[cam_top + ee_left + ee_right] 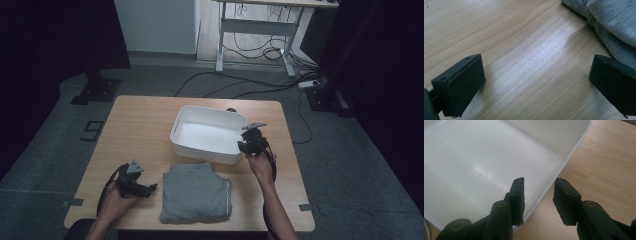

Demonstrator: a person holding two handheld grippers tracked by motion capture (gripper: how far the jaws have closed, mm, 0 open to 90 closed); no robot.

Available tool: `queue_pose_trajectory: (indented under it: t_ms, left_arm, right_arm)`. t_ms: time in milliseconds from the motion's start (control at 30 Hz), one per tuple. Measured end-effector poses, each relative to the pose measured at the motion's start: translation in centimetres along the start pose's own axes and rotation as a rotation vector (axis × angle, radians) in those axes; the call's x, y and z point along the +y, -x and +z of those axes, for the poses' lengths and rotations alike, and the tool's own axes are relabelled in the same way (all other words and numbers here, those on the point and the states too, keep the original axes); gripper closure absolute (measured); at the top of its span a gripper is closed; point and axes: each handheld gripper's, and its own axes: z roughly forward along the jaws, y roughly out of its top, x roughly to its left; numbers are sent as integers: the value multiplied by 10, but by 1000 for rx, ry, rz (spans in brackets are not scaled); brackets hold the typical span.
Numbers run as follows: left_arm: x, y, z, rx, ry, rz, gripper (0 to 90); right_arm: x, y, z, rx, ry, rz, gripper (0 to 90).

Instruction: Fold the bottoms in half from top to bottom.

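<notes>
1. Nearest the cam in the high view: folded grey garment [196, 193], soft knit fabric w/ visible stitched seams, roughly square, lying flat at the near edge of the worktop [145, 122], between the two forearms.
2. Worktop: light wood-grain laminate, rectangular w/ rounded corners, matte w/ a soft sheen patch in the left gripper view.
3. Left hand-held gripper [145, 189]: black, blocky body w/ grey three-cornered plate on top, resting low on the worktop just left of the garment. Jaws stand wide apart, nothing between them but bare wood; pads are flat rectangular black blocks. Garment edge [609, 22] sits just beyond the far jaw, not touching.
4. White bin [209, 134]: smooth, glossy plastic, rectangular w/ rounded corners and a rolled rim, shallow, inside bare. Sits mid-worktop behind the garment, slightly skewed.
5. Right hand-held gripper [246, 145]: at the bin's near right corner. In the right gripper view [539, 195] its jaws straddle the bin's thin side wall [564, 162], one jaw inside, one outside over the wood. Gap is partly narrowed but pads aren't pressing on the rim yet; jaws apart.
6. Floor: grey carpet, cables trailing beyond the worktop.
</notes>
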Motion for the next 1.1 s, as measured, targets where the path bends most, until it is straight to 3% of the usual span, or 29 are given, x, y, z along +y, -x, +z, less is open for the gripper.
queue_pose_trajectory:
  t_ms: [167, 633, 767, 833, 1100]
  left_arm:
    - [0, 0, 0, 0, 0, 0, 0]
    - [0, 0, 0, 0, 0, 0, 0]
    - [0, 0, 0, -2, 0, 1, 0]
    - [0, 0, 0, -2, 0, 2, 0]
    - [0, 0, 0, -2, 0, 1, 0]
  right_arm:
    - [6, -4, 5, -3, 3, -33, 646]
    - [16, -14, 16, 5, 22, -56, 676]
    - [17, -14, 16, 17, 16, -36, 677]
    - [16, -12, 15, 34, 24, -24, 647]
    - [10, -7, 2, 63, 62, 9, 383]
